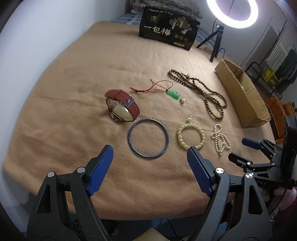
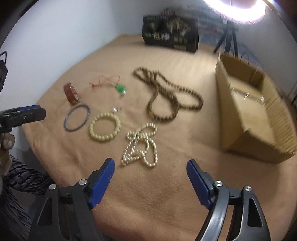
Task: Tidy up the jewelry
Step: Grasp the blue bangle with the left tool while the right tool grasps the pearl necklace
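Jewelry lies spread on a tan blanket. A red-strapped watch sits beside a thin blue bangle, a pale bead bracelet and a white pearl strand. Farther back lie a green pendant on red cord and a long brown bead necklace. My left gripper hovers open just short of the bangle, nothing between its fingers. My right gripper is open above the blanket, just short of the pearl strand, which lies clear of both pads.
An open cardboard box stands at the right edge of the blanket. A black printed box stands at the back, with a ring light on a tripod beside it. A white wall runs along the left. A patterned sleeve shows at lower left.
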Available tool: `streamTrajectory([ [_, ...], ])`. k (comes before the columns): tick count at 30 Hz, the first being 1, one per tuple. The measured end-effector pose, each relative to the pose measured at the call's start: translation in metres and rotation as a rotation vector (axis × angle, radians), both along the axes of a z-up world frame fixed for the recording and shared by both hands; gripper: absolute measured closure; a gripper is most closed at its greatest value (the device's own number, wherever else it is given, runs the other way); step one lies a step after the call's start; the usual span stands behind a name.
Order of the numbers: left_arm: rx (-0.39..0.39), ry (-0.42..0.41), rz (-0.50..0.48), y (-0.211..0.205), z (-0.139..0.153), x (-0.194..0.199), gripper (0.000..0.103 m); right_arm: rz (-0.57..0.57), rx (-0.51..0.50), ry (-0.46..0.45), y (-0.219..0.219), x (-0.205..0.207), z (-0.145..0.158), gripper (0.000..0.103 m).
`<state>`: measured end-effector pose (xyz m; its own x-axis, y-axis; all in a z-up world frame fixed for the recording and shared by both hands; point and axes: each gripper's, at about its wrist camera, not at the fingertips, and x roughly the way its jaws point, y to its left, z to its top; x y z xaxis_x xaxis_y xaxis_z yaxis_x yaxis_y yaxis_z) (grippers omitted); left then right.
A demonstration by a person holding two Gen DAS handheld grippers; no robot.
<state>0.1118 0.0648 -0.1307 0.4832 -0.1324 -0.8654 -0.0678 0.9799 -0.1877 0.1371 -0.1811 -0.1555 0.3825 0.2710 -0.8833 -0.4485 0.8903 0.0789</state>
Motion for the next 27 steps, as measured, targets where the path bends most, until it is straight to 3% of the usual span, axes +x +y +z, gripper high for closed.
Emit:
streamTrajectory([
  [12,0.094,0.059,0.036,-0.014,-0.038,0.029,0.019,0.002,-0.021,0.027,0.008,0.013,-0.011,0.023],
  [27,0.197,0.083,0.056,-0.027,-0.061,0.049,0.018,0.021,-0.02,0.032,0.018,0.02,-0.015,0.025],
])
